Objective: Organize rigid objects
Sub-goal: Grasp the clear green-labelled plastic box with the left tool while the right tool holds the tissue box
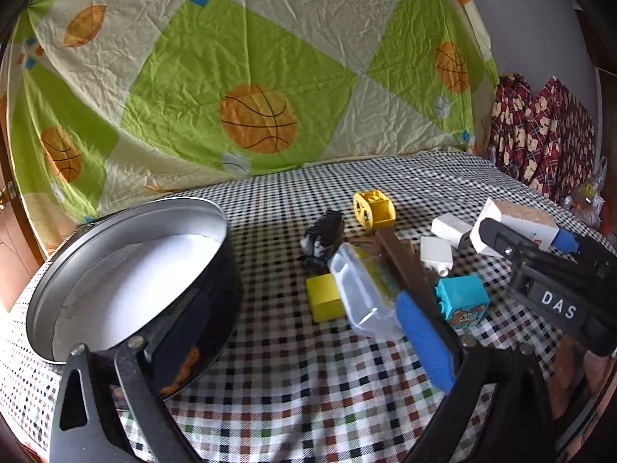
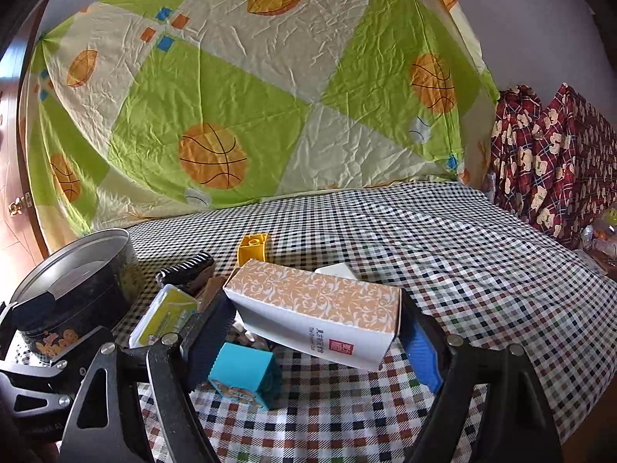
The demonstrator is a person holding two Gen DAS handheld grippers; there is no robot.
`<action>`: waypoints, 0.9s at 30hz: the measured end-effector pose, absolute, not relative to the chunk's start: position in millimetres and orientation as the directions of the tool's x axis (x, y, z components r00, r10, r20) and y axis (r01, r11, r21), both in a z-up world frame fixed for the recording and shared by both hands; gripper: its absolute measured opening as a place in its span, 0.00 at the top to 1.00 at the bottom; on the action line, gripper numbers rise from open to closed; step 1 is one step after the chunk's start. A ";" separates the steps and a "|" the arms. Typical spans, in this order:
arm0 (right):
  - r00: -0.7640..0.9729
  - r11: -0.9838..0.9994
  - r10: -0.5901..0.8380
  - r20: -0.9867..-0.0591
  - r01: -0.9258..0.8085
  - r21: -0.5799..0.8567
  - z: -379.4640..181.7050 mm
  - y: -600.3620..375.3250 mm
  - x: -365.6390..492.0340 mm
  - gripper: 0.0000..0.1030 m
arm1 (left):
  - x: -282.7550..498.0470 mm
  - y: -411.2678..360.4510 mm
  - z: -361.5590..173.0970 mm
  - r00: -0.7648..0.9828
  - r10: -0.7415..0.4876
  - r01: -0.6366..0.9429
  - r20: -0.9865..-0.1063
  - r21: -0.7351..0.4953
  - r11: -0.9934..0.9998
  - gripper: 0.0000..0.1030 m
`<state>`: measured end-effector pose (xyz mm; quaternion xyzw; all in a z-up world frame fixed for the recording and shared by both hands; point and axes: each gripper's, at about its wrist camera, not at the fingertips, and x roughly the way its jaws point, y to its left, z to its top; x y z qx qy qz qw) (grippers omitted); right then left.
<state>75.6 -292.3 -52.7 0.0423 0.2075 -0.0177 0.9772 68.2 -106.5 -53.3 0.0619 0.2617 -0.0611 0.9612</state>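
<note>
Right gripper (image 2: pixel 314 341): clamped on a long cardboard box (image 2: pixel 320 308) with an orange floral top and white sides. The box sits crosswise between the two fingers, lifted clear of the checked cloth (image 2: pixel 482 270), its right end lower than its left. Seen from the left wrist, the same box (image 1: pixel 518 223) hangs at the tip of the other tool, above and to the right of the clutter.

Left gripper (image 1: pixel 304 332): fingers apart, nothing pinched. Its left finger (image 1: pixel 181 332) lies in front of the round tin; its blue-padded right finger (image 1: pixel 424 341) lies in front of the toys.

Near field: a teal block (image 2: pixel 245 372) with a cartoon print rests on the cloth just below the held box. A clear plastic case (image 1: pixel 362 293) with a yellow insert lies tilted beside a yellow block (image 1: pixel 324 301).

Left side: the round tin (image 1: pixel 127 270), dark wall, pale bare inside, stands upright on the cloth.

Middle field: a brown strip (image 1: pixel 401 258) lies behind the clear case. A white block (image 1: pixel 435 252) and a second white piece (image 1: pixel 449 227) lie near each other to its right. A dark ribbed item (image 1: pixel 322 237) is too blurred to identify.

Further back: a yellow toy piece (image 1: pixel 374 208) on its side, apart from the pile.

Far field: a hanging sheet (image 1: pixel 231 77) with basketball print; red patterned fabric (image 1: pixel 540 135) to the right.
</note>
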 end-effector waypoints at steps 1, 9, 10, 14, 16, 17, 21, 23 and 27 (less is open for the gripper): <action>0.910 0.995 -0.018 -0.414 0.055 0.078 -53.7 -294.5 78.4 0.20 | 71.1 -111.7 -54.3 0.849 -0.089 0.160 -0.521 0.094 0.983 0.09; 0.891 0.990 0.035 -0.453 0.032 0.139 -59.1 -304.4 87.3 0.20 | 94.5 -150.7 -73.6 0.793 -0.052 0.224 -0.606 0.211 0.951 0.25; 0.888 0.988 0.045 -0.458 0.029 0.152 -59.6 -306.7 88.2 0.20 | 96.5 -150.1 -73.8 0.795 -0.042 0.212 -0.605 0.212 0.954 0.25; 0.888 0.986 0.052 -0.456 0.027 0.165 -60.1 -307.7 87.2 0.20 | 103.7 -151.7 -80.5 0.759 -0.019 0.220 -0.650 0.230 0.948 0.25; 0.890 0.988 0.047 -0.453 0.025 0.152 -59.6 -305.4 86.7 0.20 | 99.4 -157.4 -80.8 0.776 -0.013 0.234 -0.631 0.270 0.934 0.25; 0.892 0.989 0.046 -0.451 0.025 0.149 -59.5 -304.8 86.3 0.20 | 98.8 -160.5 -81.8 0.778 -0.003 0.239 -0.628 0.291 0.926 0.25; 0.889 0.987 0.055 -0.455 0.021 0.161 -59.6 -305.5 86.4 0.20 | 113.9 -160.5 -85.3 0.747 0.010 0.243 -0.665 0.286 0.927 0.40; 0.890 0.987 0.054 -0.454 0.021 0.159 -59.2 -305.7 86.1 0.19 | 114.2 -157.3 -82.8 0.744 -0.006 0.243 -0.668 0.261 0.934 0.45; 0.894 0.989 0.045 -0.446 0.022 0.144 -58.4 -304.1 84.8 0.19 | 102.4 -153.1 -76.8 0.772 -0.049 0.251 -0.633 0.234 0.939 0.46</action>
